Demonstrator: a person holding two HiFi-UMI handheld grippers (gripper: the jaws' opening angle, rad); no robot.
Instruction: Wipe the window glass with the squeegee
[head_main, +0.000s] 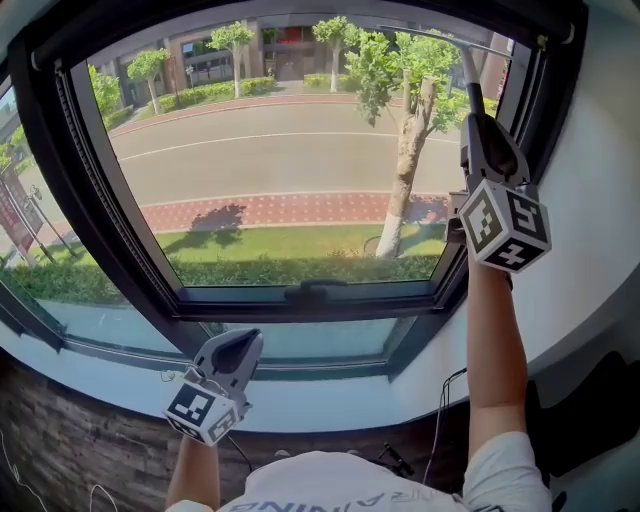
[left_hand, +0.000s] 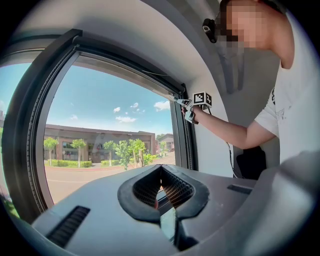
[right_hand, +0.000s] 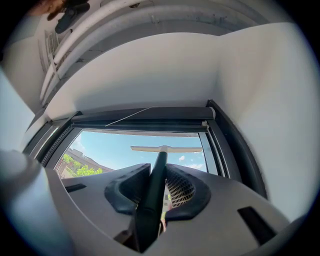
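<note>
The window glass (head_main: 280, 150) fills a black frame and looks out on a road and trees. My right gripper (head_main: 478, 118) is raised at the upper right, shut on the squeegee's dark handle (right_hand: 152, 195). The squeegee blade (head_main: 440, 38) lies level against the glass just under the top of the frame; in the right gripper view the blade (right_hand: 166, 149) sits straight ahead of the right gripper (right_hand: 157, 172). My left gripper (head_main: 243, 342) hangs low by the sill, shut and empty. In the left gripper view, the left gripper (left_hand: 161, 167) points at the glass, with the squeegee (left_hand: 175, 99) far off at the top right corner.
The black window frame (head_main: 310, 300) has a handle at its bottom middle. Below it are a narrow lower pane (head_main: 120, 325) and a white sill (head_main: 330, 400). A white wall (head_main: 590, 250) borders the window on the right, and a cable (head_main: 440, 420) hangs below the sill.
</note>
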